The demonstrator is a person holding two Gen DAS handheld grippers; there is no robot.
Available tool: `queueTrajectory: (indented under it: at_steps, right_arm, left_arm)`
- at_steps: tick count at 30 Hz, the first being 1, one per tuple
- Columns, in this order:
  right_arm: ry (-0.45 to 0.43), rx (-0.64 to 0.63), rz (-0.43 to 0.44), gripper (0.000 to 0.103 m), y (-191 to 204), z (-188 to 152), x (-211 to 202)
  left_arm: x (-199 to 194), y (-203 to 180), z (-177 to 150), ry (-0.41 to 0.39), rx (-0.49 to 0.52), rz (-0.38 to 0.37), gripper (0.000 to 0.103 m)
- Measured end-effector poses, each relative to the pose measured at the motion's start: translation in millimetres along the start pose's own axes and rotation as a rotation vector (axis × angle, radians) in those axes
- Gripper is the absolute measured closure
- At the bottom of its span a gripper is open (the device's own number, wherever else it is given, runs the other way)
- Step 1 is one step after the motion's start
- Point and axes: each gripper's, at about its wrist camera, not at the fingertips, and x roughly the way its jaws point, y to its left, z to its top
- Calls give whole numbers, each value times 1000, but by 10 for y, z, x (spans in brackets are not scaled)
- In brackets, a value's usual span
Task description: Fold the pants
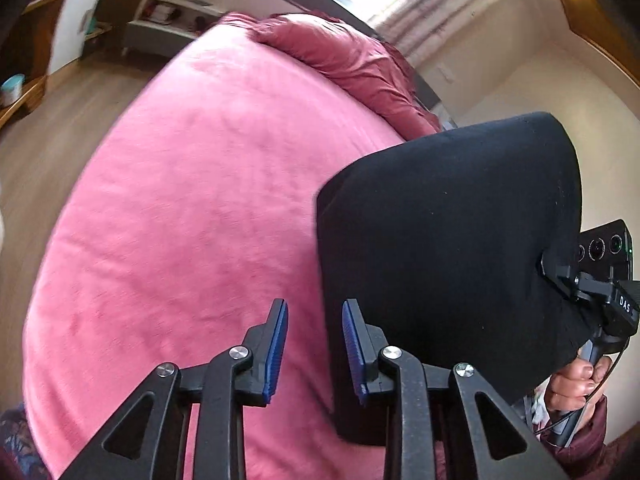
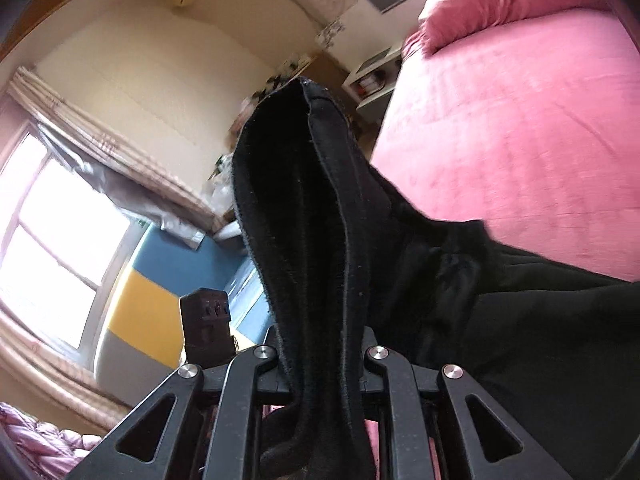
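The black pants (image 1: 448, 248) hang in the air above the pink bed (image 1: 192, 200), held up at the right of the left wrist view. My right gripper (image 1: 560, 276) is shut on the pants' edge there, with a hand on its handle. In the right wrist view the pants (image 2: 320, 240) are bunched between the jaws and hide the fingertips; the cloth trails off to the lower right. My left gripper (image 1: 314, 344) is open and empty, its blue pads (image 1: 276, 348) just left of the hanging cloth.
A red pillow or duvet (image 1: 352, 60) lies at the head of the bed. Wooden floor (image 1: 60, 128) and shelving (image 1: 168, 16) are left of the bed. Windows with curtains (image 2: 60, 220) and a nightstand (image 2: 372, 76) are on the right gripper's side.
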Motion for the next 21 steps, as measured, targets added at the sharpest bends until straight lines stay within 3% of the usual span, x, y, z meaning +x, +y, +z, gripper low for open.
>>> queueTrajectory:
  at_steps: [9,21]
  right_arm:
    - [-85,113,-115,88,-553,-170,-492]
    - [-50,361,-284,88,-1723,-543,-709]
  left_arm:
    - [518,-555,15,102,148,-43,74]
    - [1043,-870,-320,273,286,-38,74]
